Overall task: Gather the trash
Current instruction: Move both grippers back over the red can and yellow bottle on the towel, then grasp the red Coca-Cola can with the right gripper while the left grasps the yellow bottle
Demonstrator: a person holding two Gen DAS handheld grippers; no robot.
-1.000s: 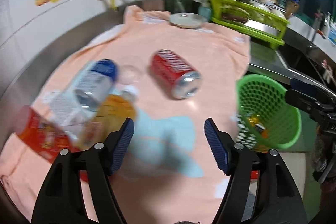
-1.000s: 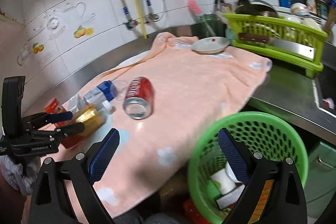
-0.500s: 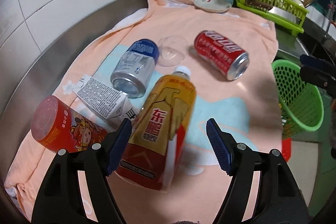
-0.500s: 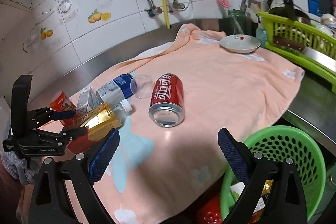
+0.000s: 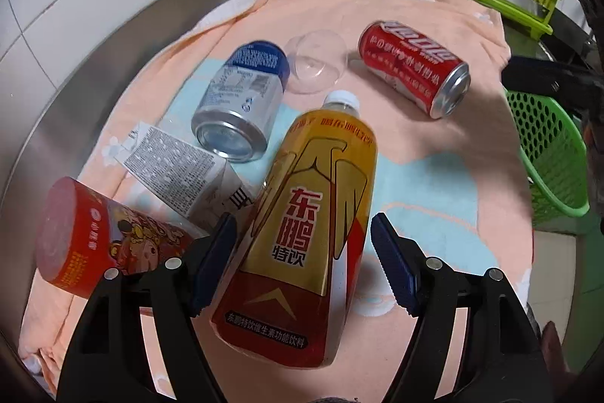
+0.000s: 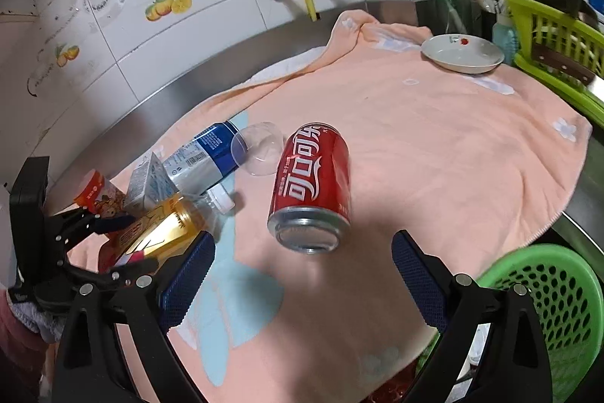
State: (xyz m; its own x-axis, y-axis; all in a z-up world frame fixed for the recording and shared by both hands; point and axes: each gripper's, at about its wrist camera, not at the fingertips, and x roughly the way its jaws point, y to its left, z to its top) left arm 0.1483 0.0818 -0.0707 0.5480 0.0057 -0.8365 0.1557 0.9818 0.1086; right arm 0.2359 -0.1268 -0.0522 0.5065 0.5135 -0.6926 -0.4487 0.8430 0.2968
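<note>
Since the earlier frame, we have brought the left gripper (image 5: 302,263) down and forward over the litter, so that the yellow bottle (image 5: 313,225) now lies between its open jaws with a gap at each pad; the right gripper (image 6: 302,274) has swung away from the green basket (image 6: 547,304) toward the red can (image 6: 313,184) and also stands open, holding nothing. The bottle lies on its side on the peach towel (image 6: 434,138) that covers the worktop, cap pointing away, just beside the blue can (image 5: 241,104) and the carton (image 5: 181,172), with the red tube (image 5: 94,244) near its base. We judge the bottle to be light, thin-walled plastic with a glossy, slippery label that will dent under a hard squeeze. Take hold across the wide lower body, where the jaws now straddle it, not at the tapering neck. The left gripper pitches steeply downward; the right tilts down less steeply, its jaws short of the red can, which looks stiff but free to roll.
</note>
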